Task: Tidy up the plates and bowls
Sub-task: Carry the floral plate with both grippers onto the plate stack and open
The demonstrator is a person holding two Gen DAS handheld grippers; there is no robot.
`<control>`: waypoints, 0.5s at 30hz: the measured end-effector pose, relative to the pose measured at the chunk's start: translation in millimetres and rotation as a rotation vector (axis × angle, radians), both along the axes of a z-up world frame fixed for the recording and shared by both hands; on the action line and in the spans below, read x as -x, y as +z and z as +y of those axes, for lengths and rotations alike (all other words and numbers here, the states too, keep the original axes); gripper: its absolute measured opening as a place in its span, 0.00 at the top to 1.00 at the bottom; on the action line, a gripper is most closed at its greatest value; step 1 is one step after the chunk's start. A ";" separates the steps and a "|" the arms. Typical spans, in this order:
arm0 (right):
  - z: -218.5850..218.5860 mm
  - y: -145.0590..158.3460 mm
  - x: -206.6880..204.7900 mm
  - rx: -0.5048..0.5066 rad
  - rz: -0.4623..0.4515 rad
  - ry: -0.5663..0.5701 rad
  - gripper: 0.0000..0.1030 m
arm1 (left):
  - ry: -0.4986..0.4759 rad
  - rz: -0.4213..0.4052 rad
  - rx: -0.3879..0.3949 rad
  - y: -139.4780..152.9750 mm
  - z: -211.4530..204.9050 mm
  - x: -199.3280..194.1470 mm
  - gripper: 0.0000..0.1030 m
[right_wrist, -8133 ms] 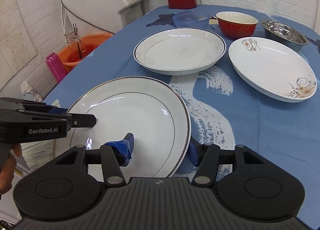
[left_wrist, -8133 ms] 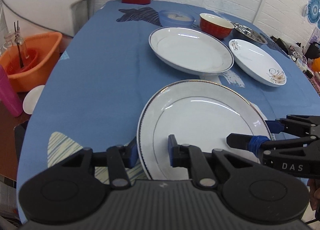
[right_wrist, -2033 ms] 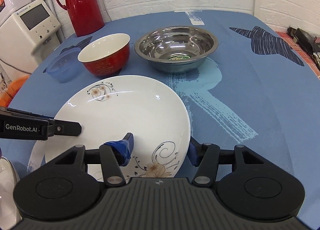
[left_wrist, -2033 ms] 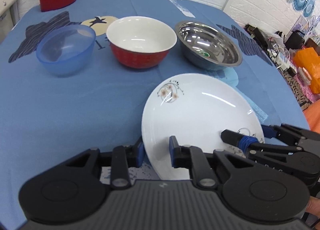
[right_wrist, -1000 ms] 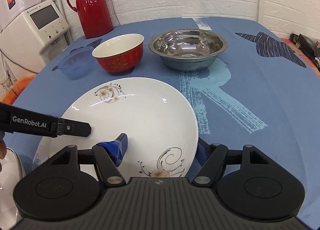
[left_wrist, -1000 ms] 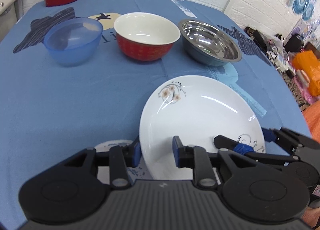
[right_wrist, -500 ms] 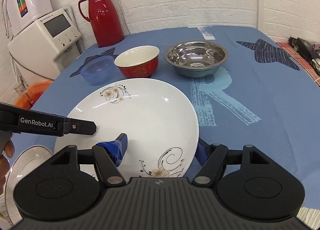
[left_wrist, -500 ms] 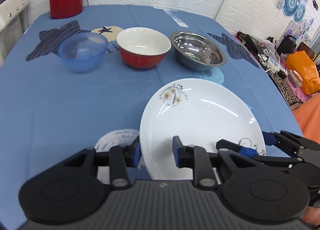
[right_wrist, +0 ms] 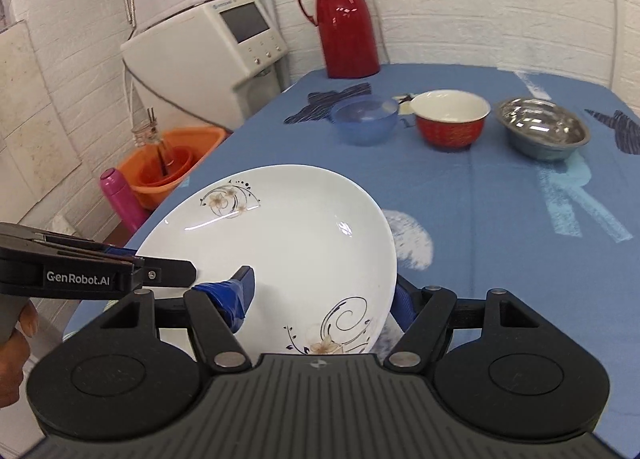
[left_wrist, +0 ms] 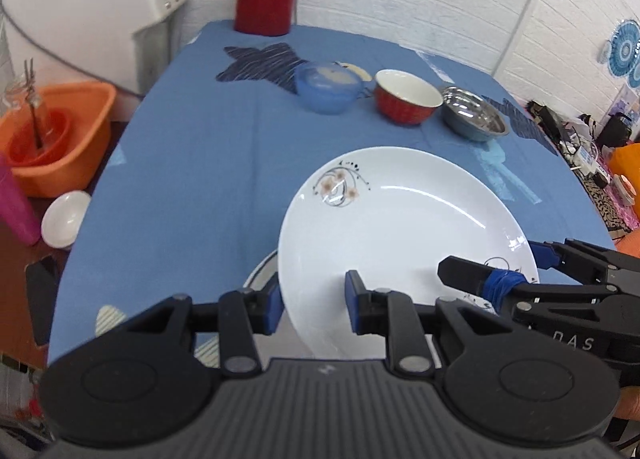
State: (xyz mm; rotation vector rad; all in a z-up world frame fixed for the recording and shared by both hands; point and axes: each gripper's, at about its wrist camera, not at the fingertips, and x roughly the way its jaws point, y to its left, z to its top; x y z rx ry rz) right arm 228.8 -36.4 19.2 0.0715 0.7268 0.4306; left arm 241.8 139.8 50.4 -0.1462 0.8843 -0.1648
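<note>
Left gripper [left_wrist: 312, 297]: clamped across the near-left rim of the floral plate [left_wrist: 404, 227], one pad under the edge, one on the inner face
Right gripper [right_wrist: 320, 295]: pinching the same plate at its near-right rim, one blue pad on the white face, the other below the edge
Floral plate: carried between both grippers, lifted clear of the blue tablecloth [left_wrist: 192, 179] and tilted in the right wrist view
Handling: glazed ceramic, stiff and probably fairly heavy; likely slick under the pads and breakable if it slips, so the two opposite rim holds look the sensible purchase
Beneath it: the edge of another white plate [left_wrist: 262, 269] peeks out at the lower left, seemingly the stack this one is meant for
Bowls: blue plastic bowl [right_wrist: 366, 119], red bowl [right_wrist: 452, 119] and steel bowl [right_wrist: 544, 133] stand in a row farther back, apart from one another, not nested
Beyond: red thermos [right_wrist: 344, 19] at the far table end, white appliance [right_wrist: 208, 47] and orange basin [left_wrist: 52, 135] off the left side
Judgement: plate-stacking seems nearly finished, bowls yet to be gathered
</note>
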 end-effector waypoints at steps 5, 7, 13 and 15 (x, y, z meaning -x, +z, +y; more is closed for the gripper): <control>21.0 -18.3 7.3 -0.020 0.051 0.025 0.45 | 0.041 0.028 -0.001 -22.6 24.3 23.0 0.79; 22.9 -20.7 11.3 -0.010 0.048 0.019 0.45 | 0.040 0.047 0.030 -31.5 28.9 22.3 0.79; 22.9 -24.1 12.9 -0.013 0.061 0.006 0.45 | 0.029 0.017 0.033 -39.7 28.9 23.2 0.79; 23.1 -22.9 14.2 -0.011 0.055 0.007 0.45 | 0.022 0.011 0.044 -39.6 29.8 20.0 0.78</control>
